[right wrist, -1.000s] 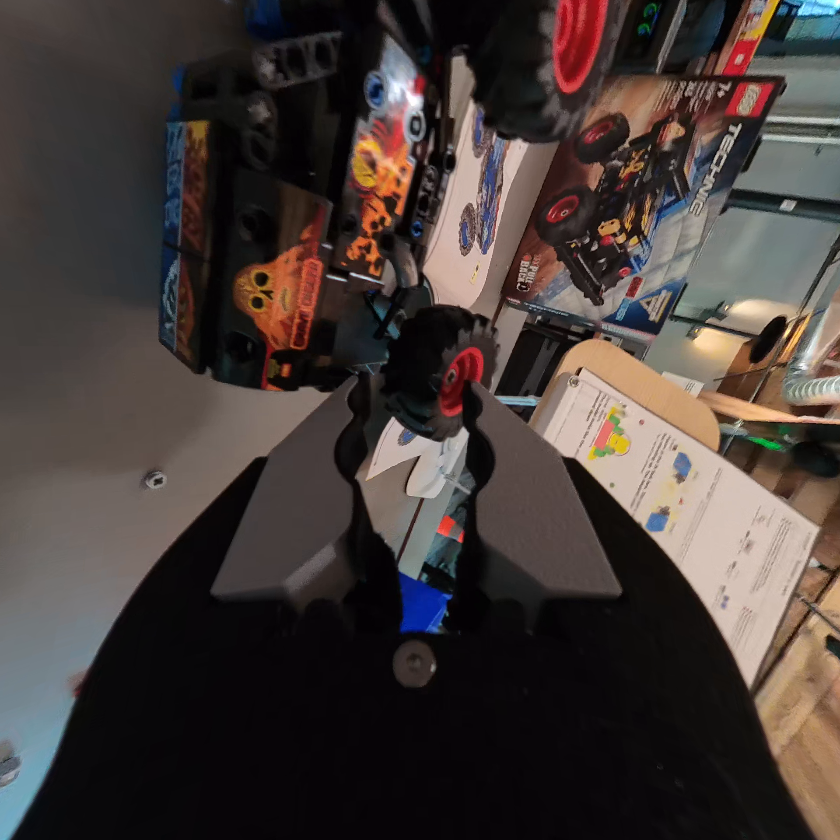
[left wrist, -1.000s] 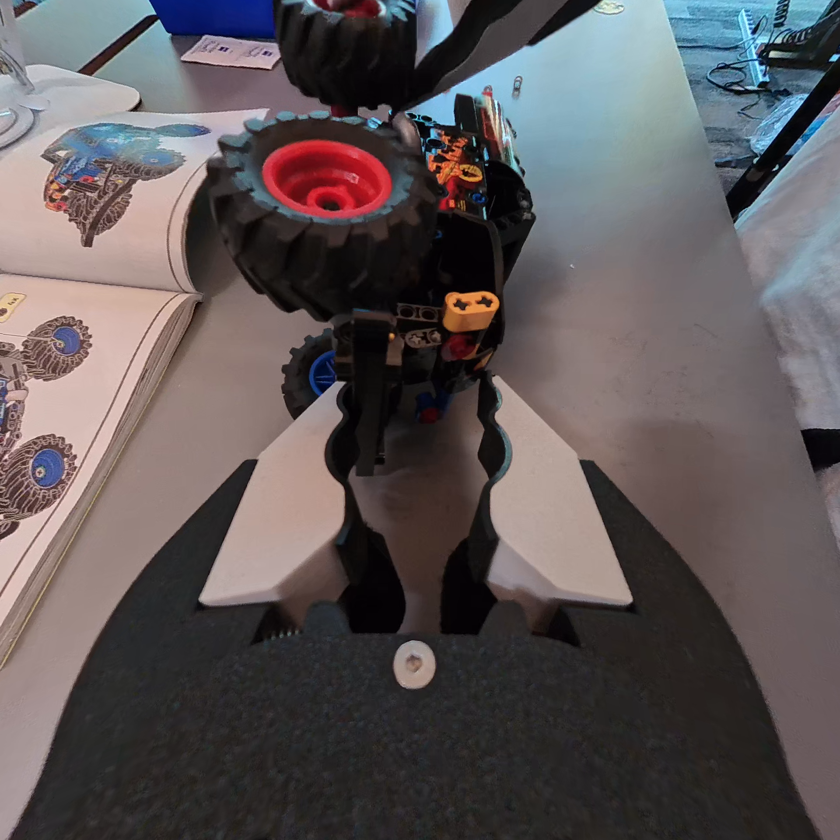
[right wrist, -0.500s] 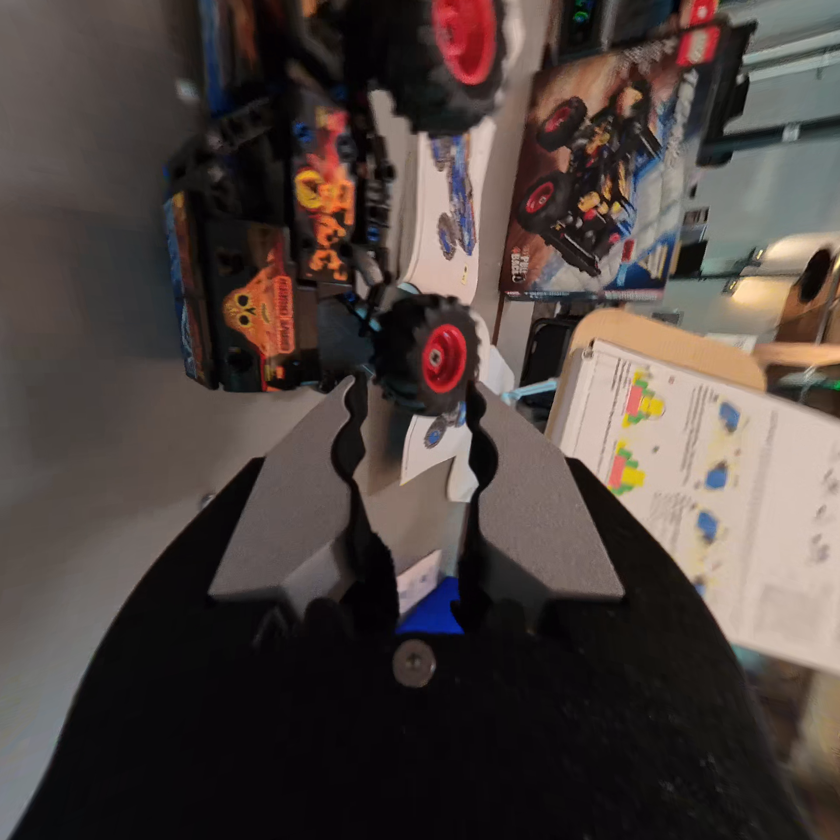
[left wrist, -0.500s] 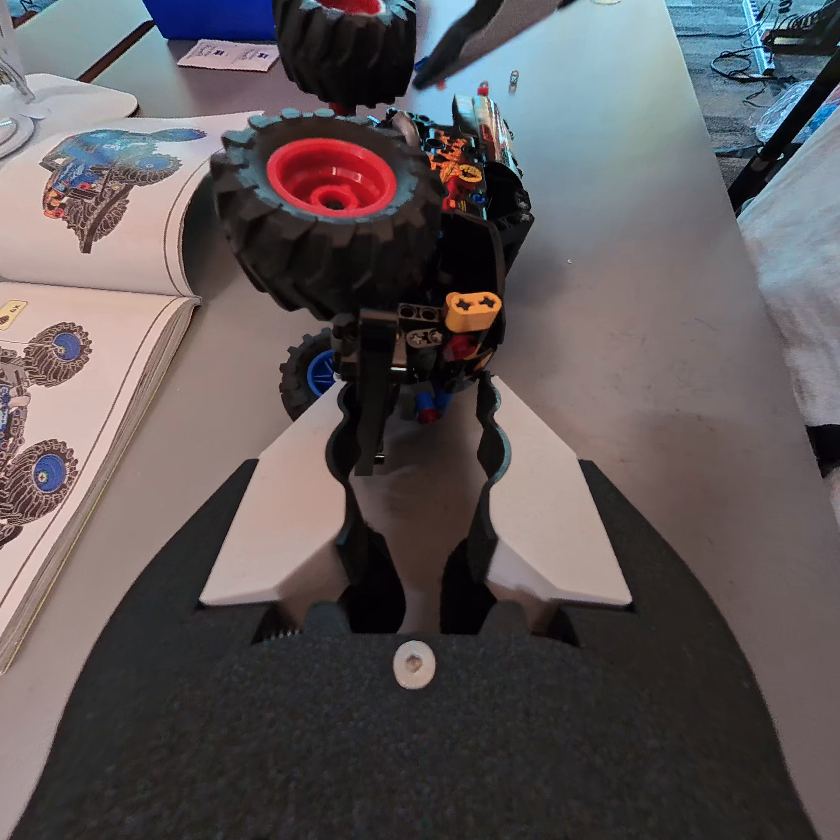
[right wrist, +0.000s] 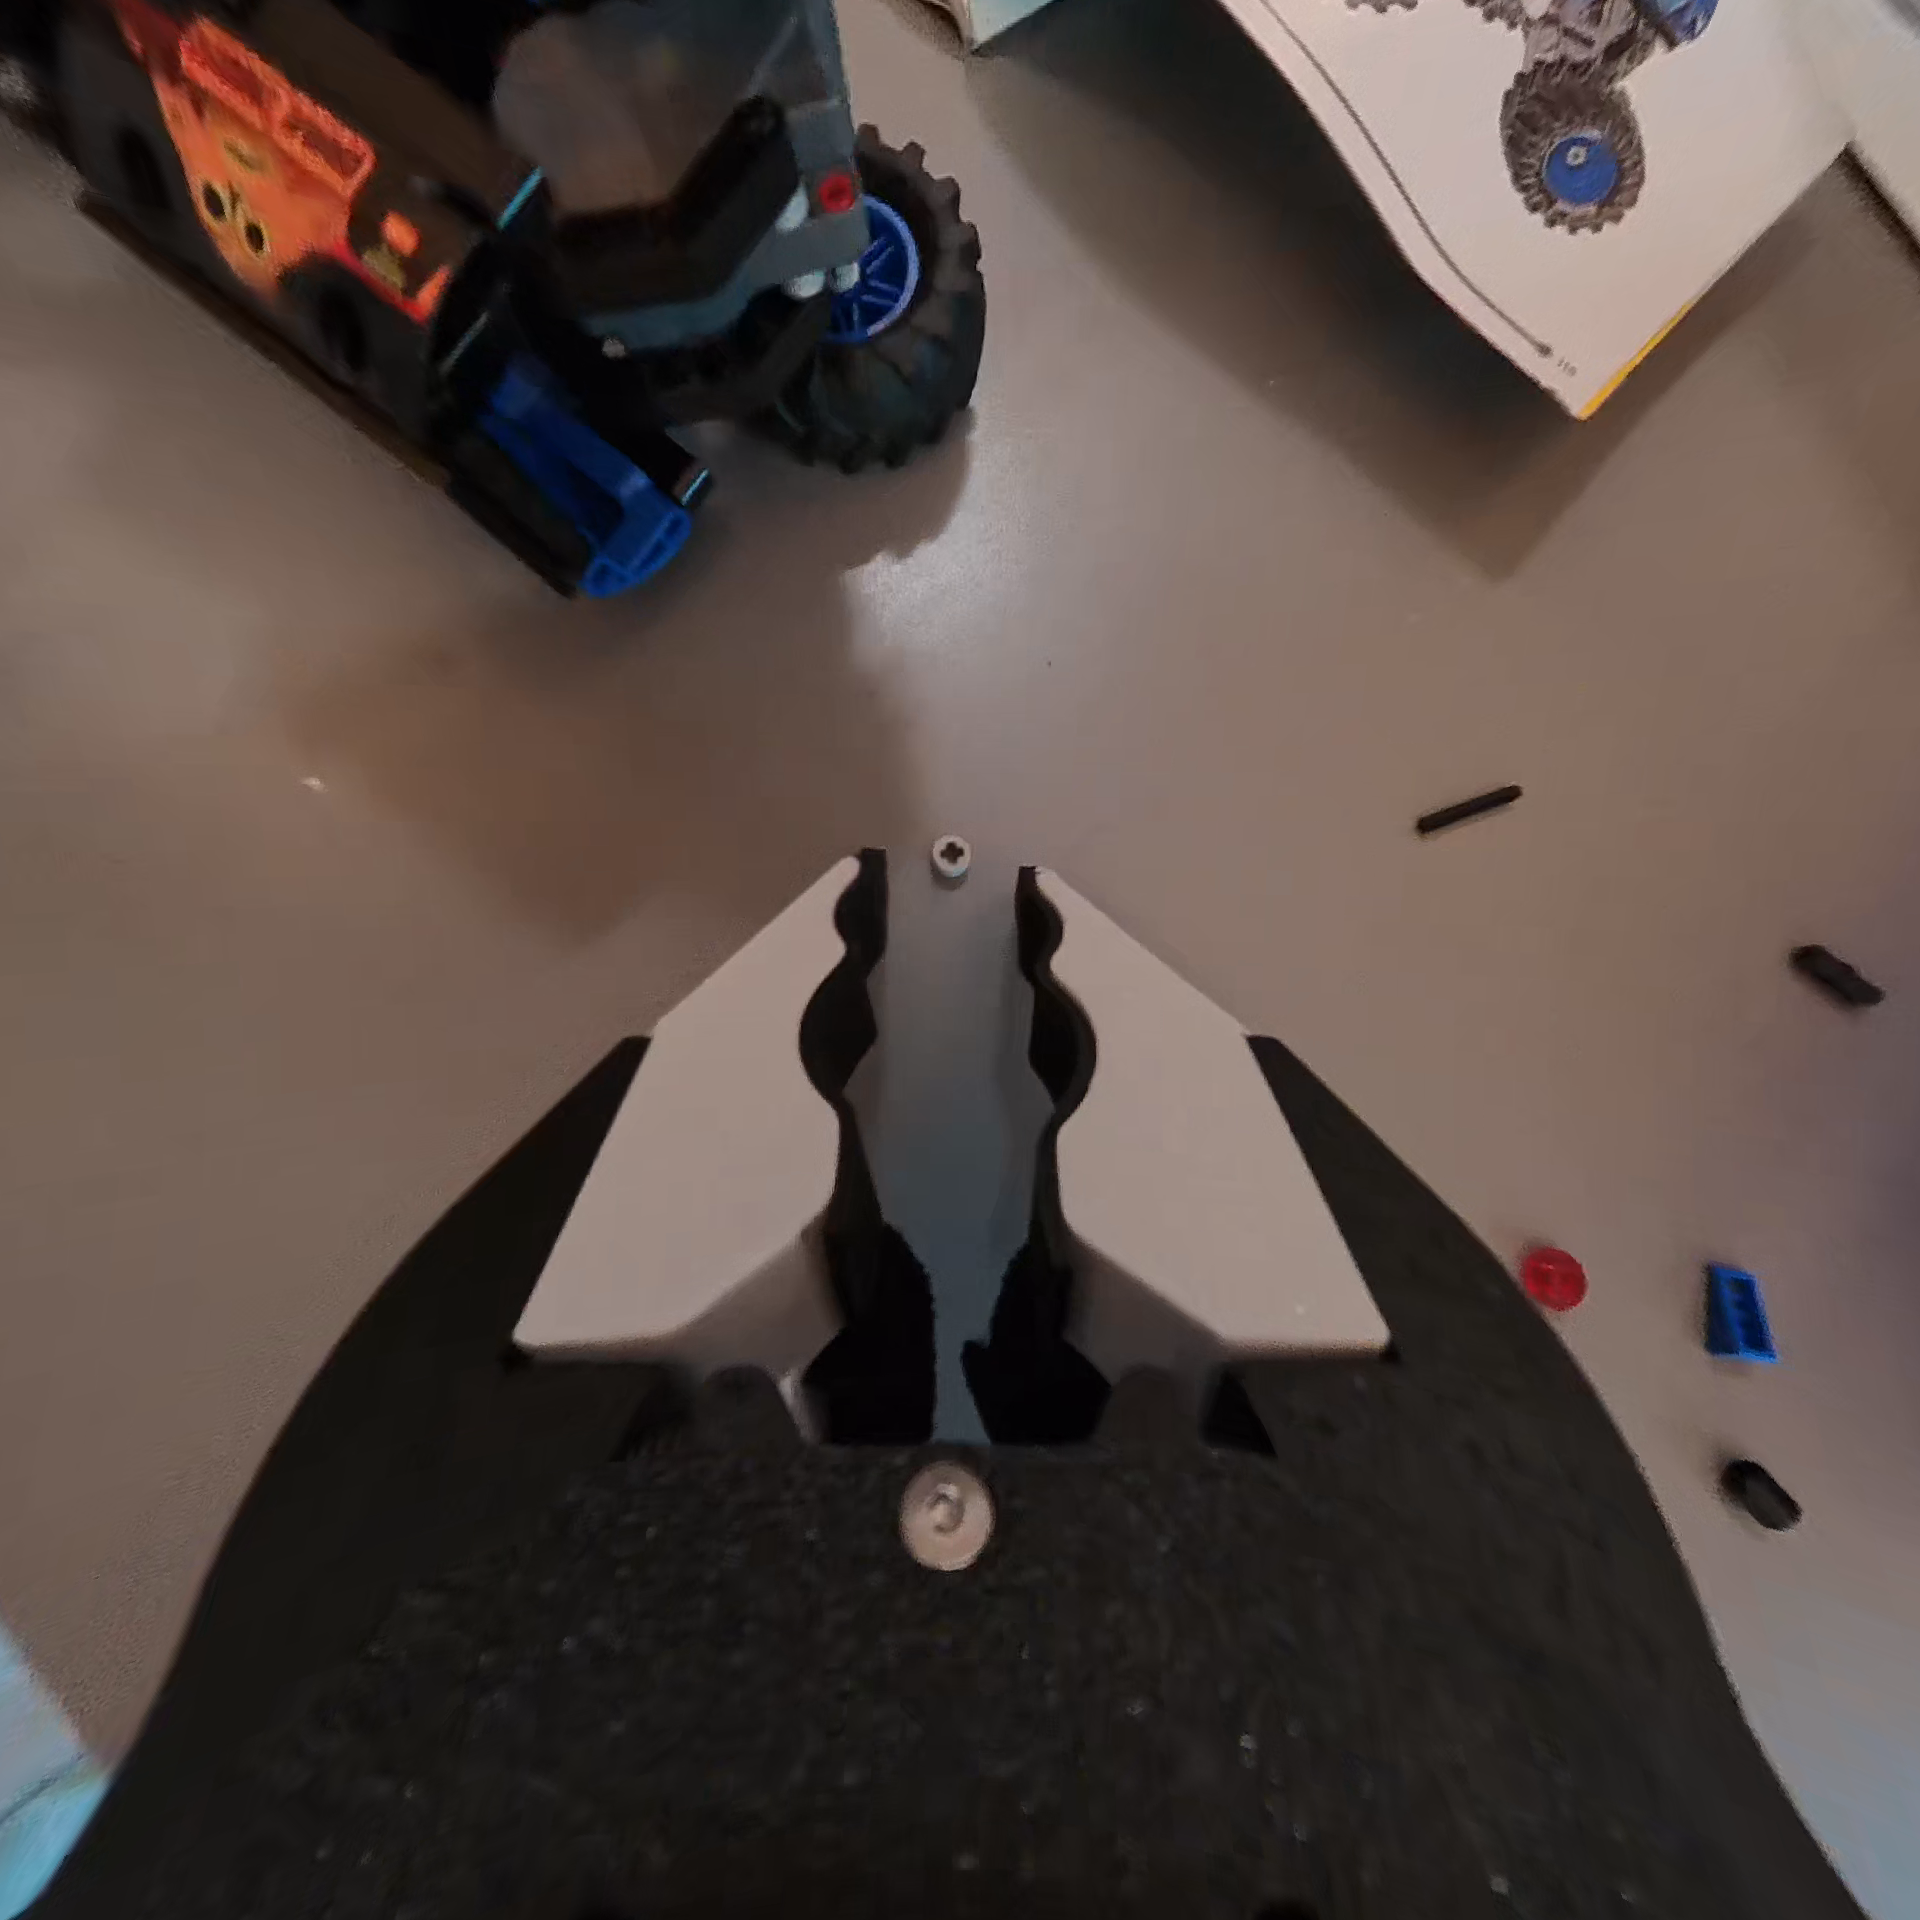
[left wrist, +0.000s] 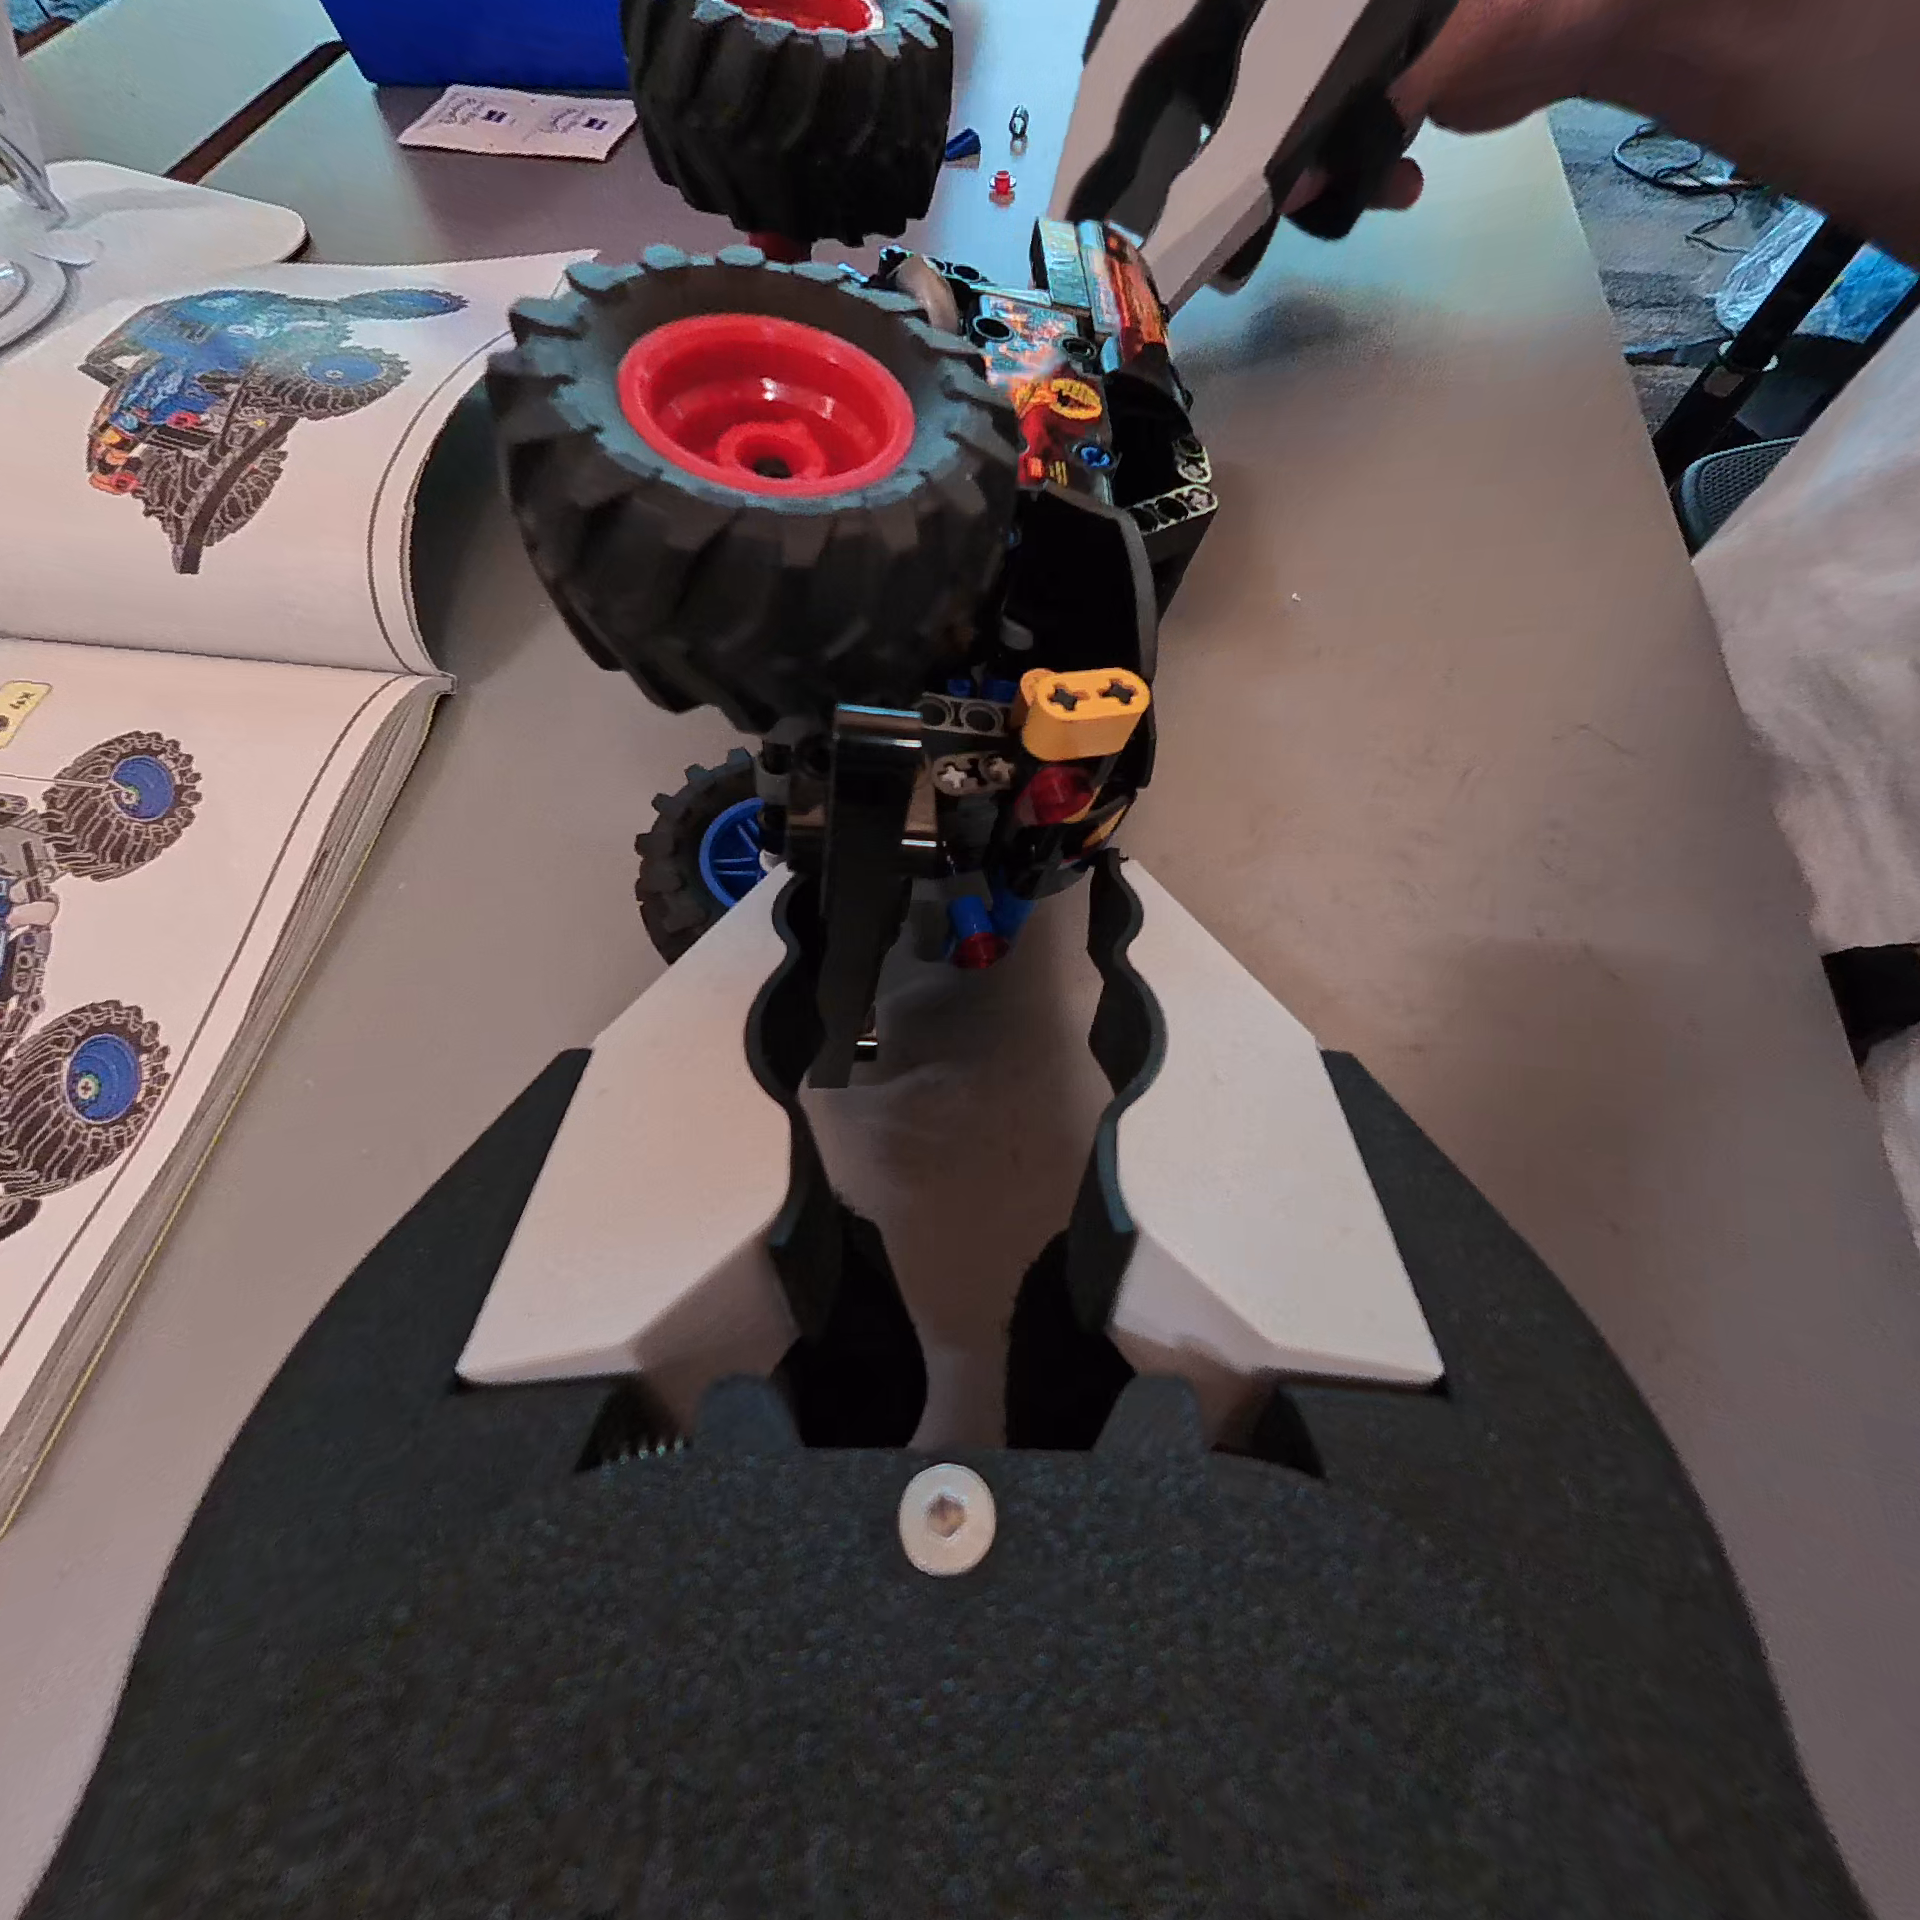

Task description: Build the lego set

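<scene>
A black Lego monster truck with flame stickers lies on its side on the grey table. One big red-hubbed wheel faces up, a second sits behind it, and a blue-hubbed wheel rests on the table. My left gripper is shut on the truck's near end. My right gripper is open and empty, low over the table, with a small grey bush between its tips, not touching them. It also shows in the left wrist view, beside the truck's far end.
An open instruction booklet lies left of the truck, also in the right wrist view. Loose parts lie right of my right gripper: a red round piece, a blue piece, black pins. A blue box stands at the back. One gripper's finger ends stand about 20 centimetres off the other's. The red round piece sits 12 centimetres or so from the ends of my right fingers. My left wrist view looks at it from another angle.
My right gripper has left the truck's upper wheel and swung down to the table, now pointing at the grey bush, its jaws narrower. My left gripper and the truck have stayed put.
</scene>
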`<state>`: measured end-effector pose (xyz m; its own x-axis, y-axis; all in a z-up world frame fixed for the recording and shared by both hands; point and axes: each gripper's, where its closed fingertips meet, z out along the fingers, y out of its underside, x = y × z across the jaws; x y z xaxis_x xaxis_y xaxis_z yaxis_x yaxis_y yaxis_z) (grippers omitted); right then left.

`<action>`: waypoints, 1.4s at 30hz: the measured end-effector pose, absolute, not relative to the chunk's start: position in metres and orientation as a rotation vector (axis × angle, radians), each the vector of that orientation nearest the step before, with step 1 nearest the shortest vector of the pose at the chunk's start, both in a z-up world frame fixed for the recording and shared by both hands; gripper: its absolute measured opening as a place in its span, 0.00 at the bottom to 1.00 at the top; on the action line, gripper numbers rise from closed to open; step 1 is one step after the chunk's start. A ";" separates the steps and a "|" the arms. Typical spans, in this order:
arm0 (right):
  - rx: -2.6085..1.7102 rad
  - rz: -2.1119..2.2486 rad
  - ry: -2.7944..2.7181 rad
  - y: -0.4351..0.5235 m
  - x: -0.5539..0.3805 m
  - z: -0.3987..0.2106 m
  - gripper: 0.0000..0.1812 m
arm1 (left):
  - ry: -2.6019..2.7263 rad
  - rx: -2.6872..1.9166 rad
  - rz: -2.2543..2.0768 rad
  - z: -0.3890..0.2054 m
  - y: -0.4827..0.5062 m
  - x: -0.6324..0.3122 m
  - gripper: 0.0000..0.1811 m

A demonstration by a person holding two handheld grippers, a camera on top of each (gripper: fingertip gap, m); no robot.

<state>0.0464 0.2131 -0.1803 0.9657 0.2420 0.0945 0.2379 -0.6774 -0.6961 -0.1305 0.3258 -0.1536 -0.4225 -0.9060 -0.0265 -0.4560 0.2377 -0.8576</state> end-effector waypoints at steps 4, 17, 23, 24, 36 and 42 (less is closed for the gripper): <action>-2.277 -0.180 -0.371 0.217 0.053 -0.182 0.05 | 1.981 -1.248 -1.109 -0.153 0.326 -0.130 0.27; -2.294 0.018 -0.308 0.223 0.050 -0.185 0.07 | 1.985 -1.233 -1.094 -0.154 0.325 -0.131 0.27; -2.290 -0.019 -0.318 0.223 0.051 -0.185 0.04 | 1.986 -1.230 -1.093 -0.154 0.325 -0.131 0.27; -2.290 -0.022 -0.320 0.223 0.051 -0.185 0.04 | 1.987 -1.229 -1.092 -0.154 0.325 -0.131 0.27; -1.877 0.094 -0.591 0.304 -0.081 -0.036 0.04 | 1.988 -1.229 -1.099 -0.153 0.324 -0.131 0.26; -2.007 0.003 -0.812 0.343 -0.120 -0.061 0.03 | 1.988 -1.226 -1.095 -0.153 0.323 -0.131 0.25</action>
